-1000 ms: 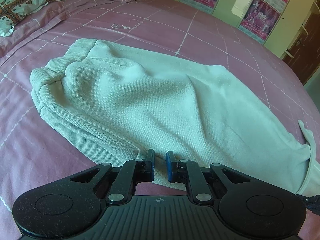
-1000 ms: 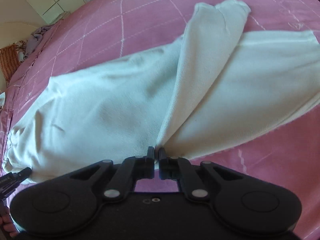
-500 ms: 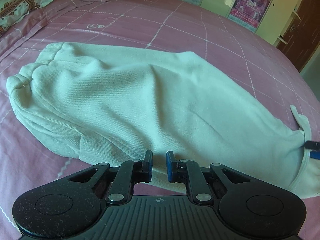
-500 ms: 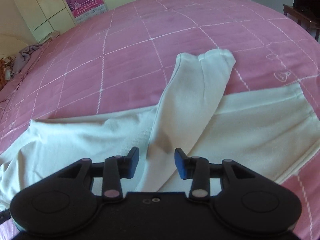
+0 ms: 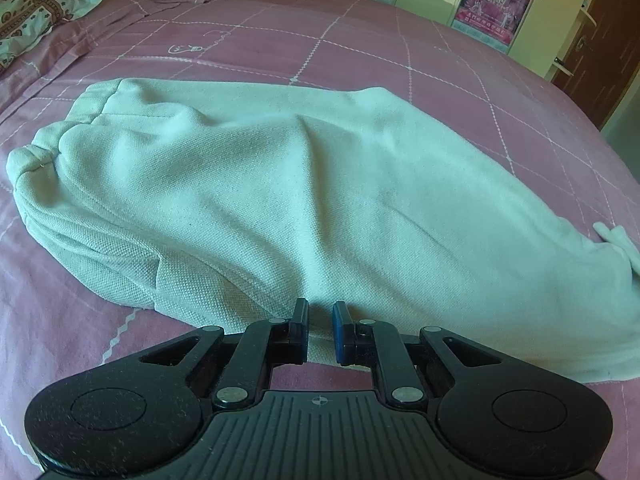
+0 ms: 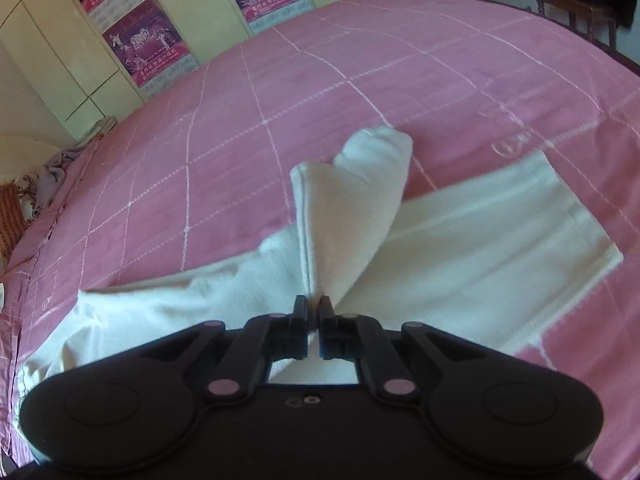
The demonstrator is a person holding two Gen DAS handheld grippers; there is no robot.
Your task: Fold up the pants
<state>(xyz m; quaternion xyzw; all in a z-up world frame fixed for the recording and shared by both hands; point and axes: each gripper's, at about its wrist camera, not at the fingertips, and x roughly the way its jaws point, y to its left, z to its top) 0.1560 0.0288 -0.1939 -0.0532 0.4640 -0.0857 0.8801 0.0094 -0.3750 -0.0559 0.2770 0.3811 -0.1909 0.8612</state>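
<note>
**Pale cotton trousers gripped at both ends on a pink bed**

Nearest the lens in the left wrist view, the black left tool (image 5: 320, 330) sits at the near edge of the light, off-white knit pants (image 5: 304, 200), its blue-faced fingers (image 5: 340, 330) drawn close together with a fold of the fabric's edge between them. The garment spreads away from the tool across the pink quilted bedspread with white grid stitching (image 5: 400, 52), its gathered waistband (image 5: 60, 136) bunched at the far left and the cloth tapering off to the right. Beyond it, a patterned brown-and-white pillow (image 5: 28, 20) lies at the upper left, and pale yellow wardrobe doors with pink posters (image 5: 496, 4) close off the background.

In the right wrist view, the black right tool (image 6: 314, 322) is clamped on one leg of the pants (image 6: 348, 220), which rises from the pinched point in a tilted, twisted column, its hem end blurred. The other leg (image 6: 500, 240) lies flat on the bedspread (image 6: 320, 80) to the right, while more of the garment trails off to the lower left. A dark wooden piece of furniture (image 6: 576, 8) stands past the bed's far right corner.
</note>
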